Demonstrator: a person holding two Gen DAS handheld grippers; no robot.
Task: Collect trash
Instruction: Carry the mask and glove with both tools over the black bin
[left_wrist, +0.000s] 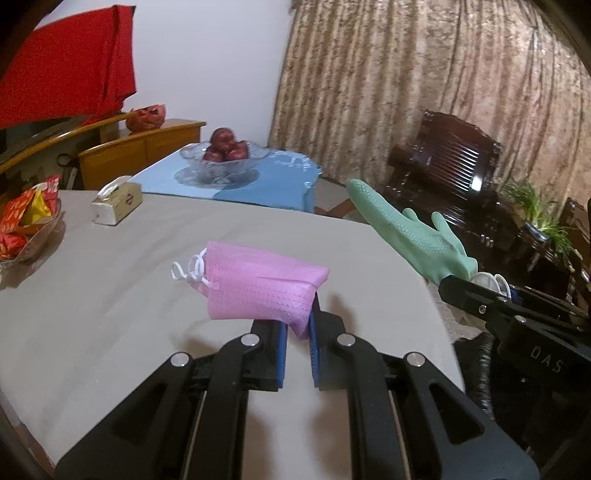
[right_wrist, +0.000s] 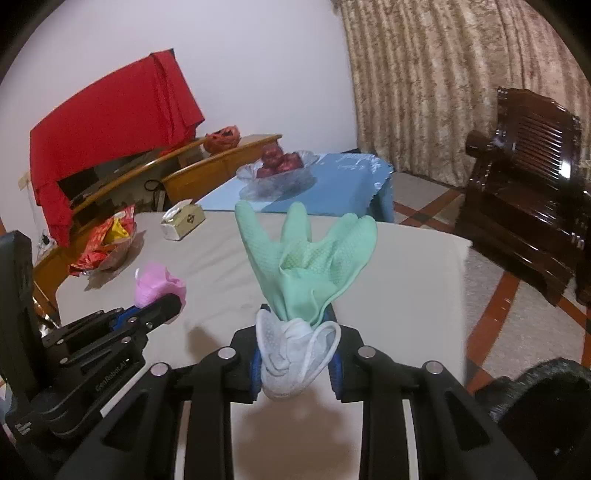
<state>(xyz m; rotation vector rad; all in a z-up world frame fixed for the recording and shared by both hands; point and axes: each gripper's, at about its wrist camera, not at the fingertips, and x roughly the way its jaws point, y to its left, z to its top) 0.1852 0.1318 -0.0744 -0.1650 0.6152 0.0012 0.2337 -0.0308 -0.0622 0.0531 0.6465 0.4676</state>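
Though clear of the table, both items pinched.

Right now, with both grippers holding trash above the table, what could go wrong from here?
1. The left gripper pinches only one corner of the pink mask; it could slip out while being carried.
2. The right gripper clamps the green glove and a white mask together; the white mask sags below the pads and might drop.
3. The glove's floppy fingers stick out ahead and could brush the tissue box.
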